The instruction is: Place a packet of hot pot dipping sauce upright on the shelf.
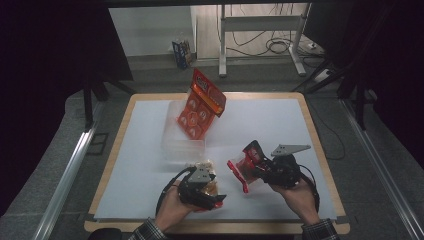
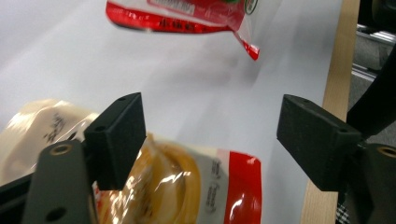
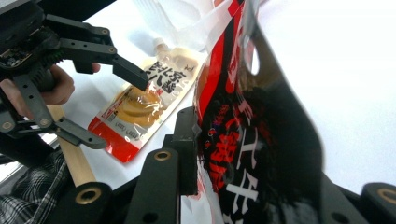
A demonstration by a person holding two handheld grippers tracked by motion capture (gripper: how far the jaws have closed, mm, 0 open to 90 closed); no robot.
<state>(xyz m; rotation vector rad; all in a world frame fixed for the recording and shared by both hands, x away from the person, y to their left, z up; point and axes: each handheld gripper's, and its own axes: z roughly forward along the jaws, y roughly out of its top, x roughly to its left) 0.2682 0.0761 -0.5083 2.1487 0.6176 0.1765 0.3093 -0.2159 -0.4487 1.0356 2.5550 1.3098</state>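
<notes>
A red and black snack packet (image 1: 243, 167) hangs above the table, and my right gripper (image 1: 256, 164) is shut on it. In the right gripper view the packet (image 3: 252, 130) stands upright between the jaws and hides the right one. A beige and red sauce pouch (image 1: 206, 169) lies flat on the white sheet near the front edge. My left gripper (image 1: 212, 192) hovers over it, open; in the left gripper view the pouch (image 2: 187, 186) lies below the spread jaws, clear of the pads. The right gripper view has the left gripper (image 3: 112, 109) open above the pouch (image 3: 140, 102).
A clear plastic tub (image 1: 182, 137) stands mid-table with an orange-red multipack (image 1: 200, 105) leaning up out of it. The white sheet (image 1: 270, 120) covers a wooden table (image 1: 320, 145). Dark curtains flank both sides, and a desk frame (image 1: 260, 30) stands behind.
</notes>
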